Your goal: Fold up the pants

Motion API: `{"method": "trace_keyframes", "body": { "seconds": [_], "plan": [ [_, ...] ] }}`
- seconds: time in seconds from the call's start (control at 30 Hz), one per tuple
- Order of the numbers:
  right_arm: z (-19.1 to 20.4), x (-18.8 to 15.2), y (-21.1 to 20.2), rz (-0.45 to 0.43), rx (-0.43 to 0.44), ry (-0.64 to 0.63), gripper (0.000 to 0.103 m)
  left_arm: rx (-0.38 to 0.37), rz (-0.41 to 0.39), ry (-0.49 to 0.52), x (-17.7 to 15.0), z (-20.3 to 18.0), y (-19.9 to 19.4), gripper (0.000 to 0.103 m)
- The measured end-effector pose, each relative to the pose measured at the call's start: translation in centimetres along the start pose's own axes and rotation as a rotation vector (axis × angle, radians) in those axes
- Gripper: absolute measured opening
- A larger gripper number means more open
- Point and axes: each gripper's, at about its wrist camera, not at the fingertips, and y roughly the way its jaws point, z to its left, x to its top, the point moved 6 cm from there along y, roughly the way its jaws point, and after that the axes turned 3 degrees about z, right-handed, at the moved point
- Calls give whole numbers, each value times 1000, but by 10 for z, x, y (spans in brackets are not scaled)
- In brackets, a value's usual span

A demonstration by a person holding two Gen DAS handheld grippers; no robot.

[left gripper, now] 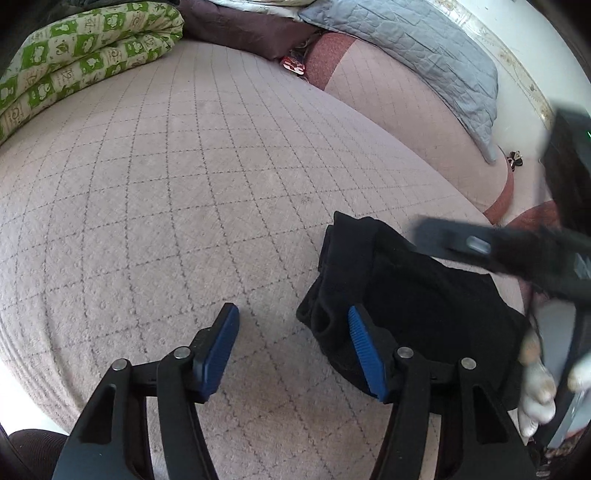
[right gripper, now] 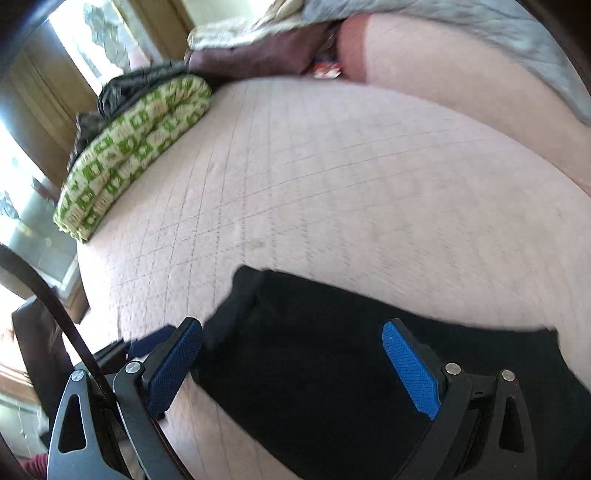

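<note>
Underfoot, so to speak: pinkish quilted bedspread with a stitched diamond grid, covering a wide bed and filling most of both views. Black pants, folded into a compact bundle, lie on the spread near its front right edge. Left gripper: jaws spread wide, nothing between them; right blue pad just beside the bundle's near edge, left pad over bare spread. Right gripper: jaws likewise apart and empty, poised above the pants; view blurred. Far left corner: folded green-and-cream patterned quilt. Head of bed: dark maroon cushion, grey quilted blanket, small red-and-white packet between the cushion and a reddish mattress edge. Right wrist view adds bright windows and wooden frames beyond the bed's left side
</note>
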Motion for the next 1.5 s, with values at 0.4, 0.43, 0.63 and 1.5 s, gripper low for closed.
{"method": "trace_keyframes", "body": {
  "seconds": [0.4, 0.43, 0.63, 1.5],
  "plan": [
    [48, 13, 95, 308, -177, -217, 91, -86, 32, -22, -4, 5, -6, 55],
    [49, 12, 95, 303, -180, -227, 90, -92, 34, -25, -4, 6, -7, 55],
    [42, 14, 82, 280, -196, -201, 35, -88, 29, 34, -7, -4, -4, 55],
    [-87, -82, -49, -47, -36, 199, 28, -297, 92, 284, -71, -172, 3, 16]
  ]
}}
